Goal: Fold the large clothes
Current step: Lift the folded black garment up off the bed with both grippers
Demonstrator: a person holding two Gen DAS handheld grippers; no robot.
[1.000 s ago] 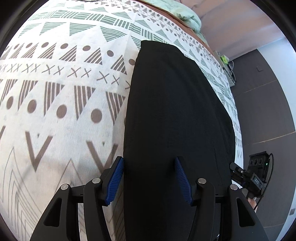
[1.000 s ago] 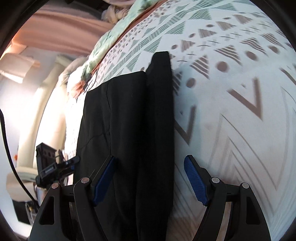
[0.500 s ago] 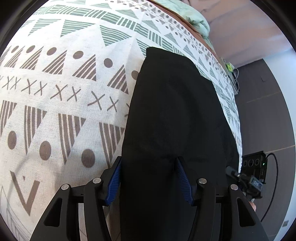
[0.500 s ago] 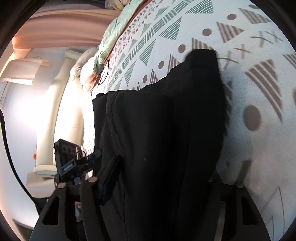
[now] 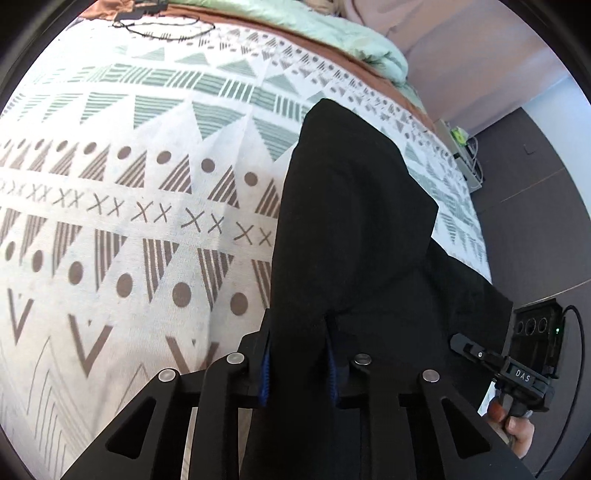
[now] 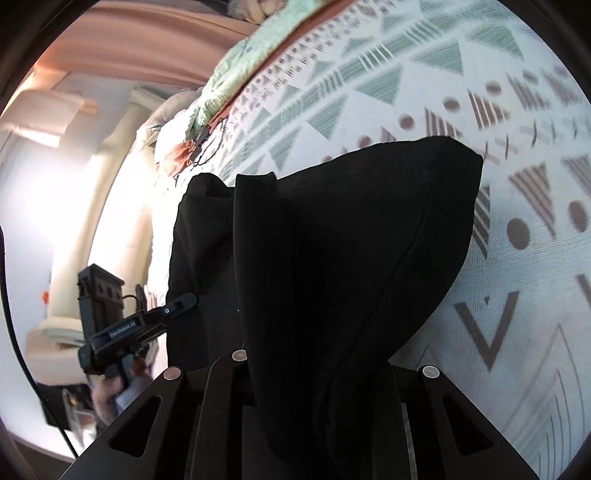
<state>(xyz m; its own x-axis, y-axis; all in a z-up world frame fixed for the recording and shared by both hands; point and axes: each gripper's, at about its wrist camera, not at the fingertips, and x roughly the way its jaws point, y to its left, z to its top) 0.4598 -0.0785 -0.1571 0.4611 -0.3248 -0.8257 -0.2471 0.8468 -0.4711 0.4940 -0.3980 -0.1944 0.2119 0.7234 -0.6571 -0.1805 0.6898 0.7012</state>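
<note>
A large black garment (image 5: 354, 229) lies on the patterned bed, its near end lifted. My left gripper (image 5: 297, 363) is shut on the garment's near edge; cloth bunches between the blue pads (image 5: 263, 369). In the right wrist view the same black garment (image 6: 351, 258) drapes over my right gripper (image 6: 317, 391), which is shut on it; its fingers are hidden under the cloth. The lifted part hangs in a curved fold above the bedspread. The other gripper shows at each view's edge: the right one (image 5: 517, 373) and the left one (image 6: 122, 328).
The bedspread (image 5: 129, 221) is white with grey and green geometric shapes. A mint-green duvet (image 5: 343, 40) lies along the far edge. A dark floor (image 5: 528, 221) lies beyond the bed's right side. A black cable (image 5: 162, 29) lies on the far bedspread.
Both grippers closed on the garment's near end and raised it. The garment, flat a second ago, now arches up off the bed and folds toward the far end.
</note>
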